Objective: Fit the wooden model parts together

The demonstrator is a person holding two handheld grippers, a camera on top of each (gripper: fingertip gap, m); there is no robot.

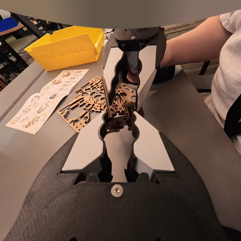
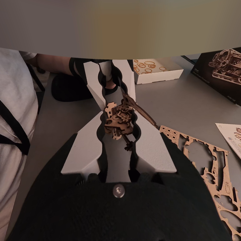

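both hand-held grippers are meeting over the grey tabletop (image 1: 182, 117), facing each other. the left hand-held gripper (image 1: 119, 114) is closing narrowly on the half-built wooden model (image 1: 121, 103), held above the tabletop; the right hand-held gripper (image 2: 118, 116) is gripping its other end. the joining step looks underway, calling for a careful push next. thin, laser-cut plywood gears are showing, beside a flat, punched-out sheet (image 1: 84, 104) and a paper booklet (image 1: 39, 104).
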